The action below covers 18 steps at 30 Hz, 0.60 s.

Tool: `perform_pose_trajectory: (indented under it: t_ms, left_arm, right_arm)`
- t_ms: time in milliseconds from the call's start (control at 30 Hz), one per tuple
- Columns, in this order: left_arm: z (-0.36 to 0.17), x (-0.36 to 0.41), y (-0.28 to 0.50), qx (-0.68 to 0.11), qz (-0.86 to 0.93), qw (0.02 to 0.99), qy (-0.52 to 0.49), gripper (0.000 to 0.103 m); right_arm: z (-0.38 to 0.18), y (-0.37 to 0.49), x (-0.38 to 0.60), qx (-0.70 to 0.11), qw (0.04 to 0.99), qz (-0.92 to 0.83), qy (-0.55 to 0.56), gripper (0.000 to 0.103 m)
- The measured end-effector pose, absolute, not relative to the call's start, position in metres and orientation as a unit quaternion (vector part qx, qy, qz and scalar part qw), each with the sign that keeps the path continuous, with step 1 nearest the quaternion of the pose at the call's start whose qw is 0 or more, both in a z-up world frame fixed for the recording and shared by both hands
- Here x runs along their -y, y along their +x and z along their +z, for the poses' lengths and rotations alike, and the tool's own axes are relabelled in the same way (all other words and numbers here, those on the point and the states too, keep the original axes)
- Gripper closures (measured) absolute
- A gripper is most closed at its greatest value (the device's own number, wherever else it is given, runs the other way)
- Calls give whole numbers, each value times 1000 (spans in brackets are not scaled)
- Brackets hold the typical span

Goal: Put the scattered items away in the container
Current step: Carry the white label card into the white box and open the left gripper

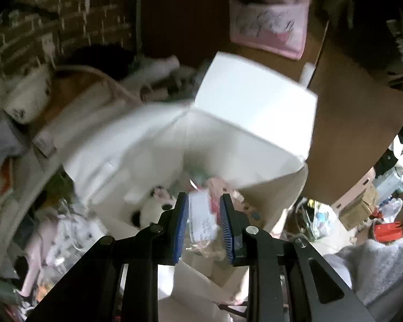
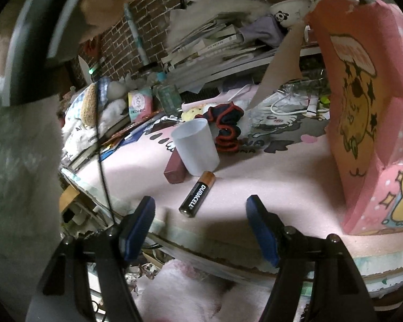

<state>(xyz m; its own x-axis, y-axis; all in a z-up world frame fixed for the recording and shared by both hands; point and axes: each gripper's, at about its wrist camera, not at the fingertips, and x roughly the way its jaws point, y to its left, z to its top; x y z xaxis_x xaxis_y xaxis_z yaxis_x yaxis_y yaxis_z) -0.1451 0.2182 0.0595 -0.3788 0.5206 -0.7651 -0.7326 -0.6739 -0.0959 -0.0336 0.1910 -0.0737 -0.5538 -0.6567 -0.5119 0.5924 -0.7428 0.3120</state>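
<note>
Left gripper (image 1: pixel 203 224): jaws narrow, blue pads (image 1: pixel 180 225) pressed on both sides of a small white packet (image 1: pixel 202 221) with a red edge and some print on its face. Packet held above the open white box (image 1: pixel 190 145), over its inside. White flap (image 1: pixel 255 102) of the box raised behind, picture blurred there. In the box, partly seen: a black-and-white soft toy (image 1: pixel 150 210) and some pink things, too blurred to name.

Right gripper (image 2: pixel 201 224): jaws wide apart, nothing between the fingers, hanging over the near edge of the pink mat (image 2: pixel 268 177). On the mat, just in front of the gripper, a black and copper battery (image 2: pixel 197 194) lying flat, label "DURACELL" readable. Copper end close to a white plastic cup (image 2: pixel 196 147), standing tilted. Beside the cup on the left and touching it, a dark red small box (image 2: pixel 174 170) lying on the mat. Behind the cup, a dark blue cloth (image 2: pixel 227 128) with red border. At the right, a pink box (image 2: pixel 368 123) with cartoon drawings, standing upright on the mat.
</note>
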Motion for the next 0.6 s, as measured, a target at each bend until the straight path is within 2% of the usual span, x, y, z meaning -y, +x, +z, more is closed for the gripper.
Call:
perform_pose_trajectory:
  t_ms: [233,300,400,467,600]
  left_arm:
    - [44,-221,-150,-135,814,374,-423,82]
    - [44,-221,-150,-135,812,379,-423,77]
    - [43,-223,-148,-144,811,379,-421,65]
    - [43,-224,-148,-145,812,379,-420,53]
    - [49,-220,-146,-133,818,378,-412,34]
  right_arm:
    - [-74,-33,-193,58,360,-878,310,35]
    - [-74,-33,-194,58,360,-878,310,35]
    - [-74,-33,-193,57,359,-878,310,35]
    - [-74,-33,-193,57,360,-878,310,35]
    - [-74,-33,-192,58,360,-878,311,35]
